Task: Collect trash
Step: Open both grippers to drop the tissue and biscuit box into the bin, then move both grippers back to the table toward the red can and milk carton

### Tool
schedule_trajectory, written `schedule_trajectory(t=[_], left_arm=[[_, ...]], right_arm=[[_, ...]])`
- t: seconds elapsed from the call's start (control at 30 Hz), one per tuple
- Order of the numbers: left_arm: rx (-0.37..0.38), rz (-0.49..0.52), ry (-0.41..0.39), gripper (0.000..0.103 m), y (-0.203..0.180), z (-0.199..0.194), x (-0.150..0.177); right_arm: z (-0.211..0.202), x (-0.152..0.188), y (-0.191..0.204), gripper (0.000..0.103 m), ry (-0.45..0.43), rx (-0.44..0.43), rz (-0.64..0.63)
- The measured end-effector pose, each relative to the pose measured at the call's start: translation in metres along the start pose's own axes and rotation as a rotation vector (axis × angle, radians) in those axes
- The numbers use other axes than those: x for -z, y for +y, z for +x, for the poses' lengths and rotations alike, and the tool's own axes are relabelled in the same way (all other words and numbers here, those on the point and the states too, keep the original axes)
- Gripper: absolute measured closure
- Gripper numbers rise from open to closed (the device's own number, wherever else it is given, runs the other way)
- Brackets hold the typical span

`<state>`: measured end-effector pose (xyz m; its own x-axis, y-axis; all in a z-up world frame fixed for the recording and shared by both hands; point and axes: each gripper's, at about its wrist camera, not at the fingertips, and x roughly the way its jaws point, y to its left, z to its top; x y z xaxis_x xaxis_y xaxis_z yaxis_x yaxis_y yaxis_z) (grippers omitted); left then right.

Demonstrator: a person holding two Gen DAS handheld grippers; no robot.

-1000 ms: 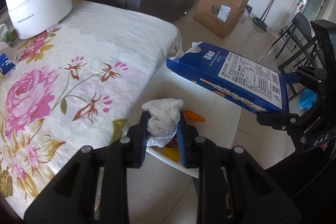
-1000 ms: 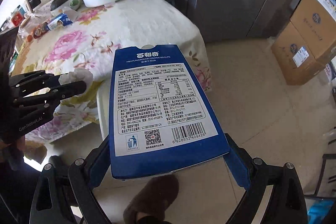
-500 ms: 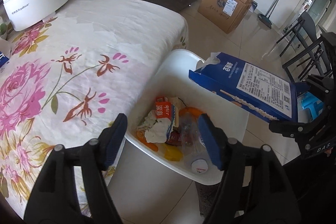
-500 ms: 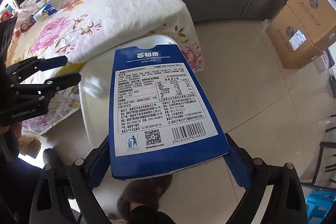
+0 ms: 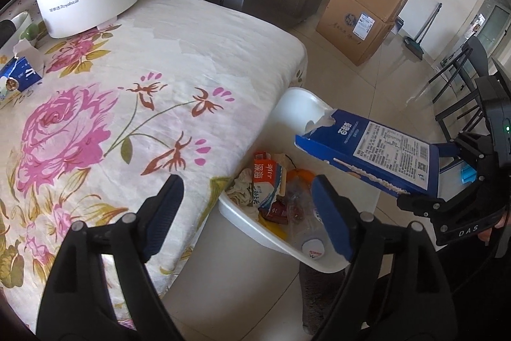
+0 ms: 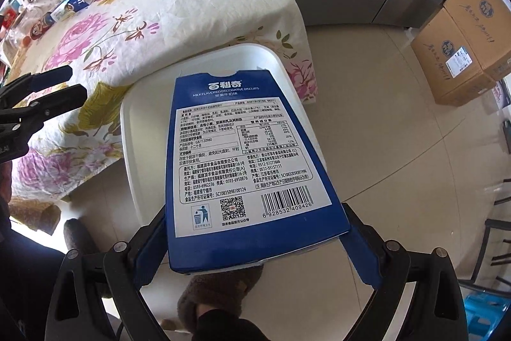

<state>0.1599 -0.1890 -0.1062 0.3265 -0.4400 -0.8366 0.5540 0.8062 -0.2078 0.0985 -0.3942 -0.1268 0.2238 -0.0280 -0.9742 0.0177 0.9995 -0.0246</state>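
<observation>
Tissue gone from the left gripper, jaws now wide and empty beside the bin, so that piece is binned, while the right gripper clamps the biscuit box over the bin, next to drop.

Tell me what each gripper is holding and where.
Right gripper clamps the blue biscuit box by its bottom end's side edges; left gripper is open, empty.

left tongs: black frame, blue pads, silver screws | right tongs: same, "DAS" lettering
</observation>
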Motion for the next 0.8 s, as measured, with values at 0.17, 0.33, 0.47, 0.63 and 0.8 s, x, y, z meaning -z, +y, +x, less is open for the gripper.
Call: schedule_trajectory(t=[0.17,0.33,0.47,0.63,0.8], left_arm=[[-0.037,-0.027,-0.015,0.012,0.010,-0.007,-0.001],[-0.060,-0.067,-0.029,0.008,0.025,-0.017,0.001],[-0.084,-0.105,-0.042,0.008,0.040,-0.026,0.005],[-0.122,-0.169,-0.065,0.003,0.066,-0.040,0.009],[-0.168,-0.264,-0.091,0.002,0.103,-0.057,0.015]], right_arm=[[-0.002,-0.005,0.007,0.002,-0.035,0.015,-0.014],[0.000,-0.013,0.006,0.002,-0.028,-0.022,0.028],[0.002,-0.022,0.013,0.002,-0.031,-0.044,0.053],[0.004,-0.039,0.028,0.002,-0.050,-0.059,0.076],[0.001,-0.060,0.057,0.002,-0.086,-0.083,0.065]])
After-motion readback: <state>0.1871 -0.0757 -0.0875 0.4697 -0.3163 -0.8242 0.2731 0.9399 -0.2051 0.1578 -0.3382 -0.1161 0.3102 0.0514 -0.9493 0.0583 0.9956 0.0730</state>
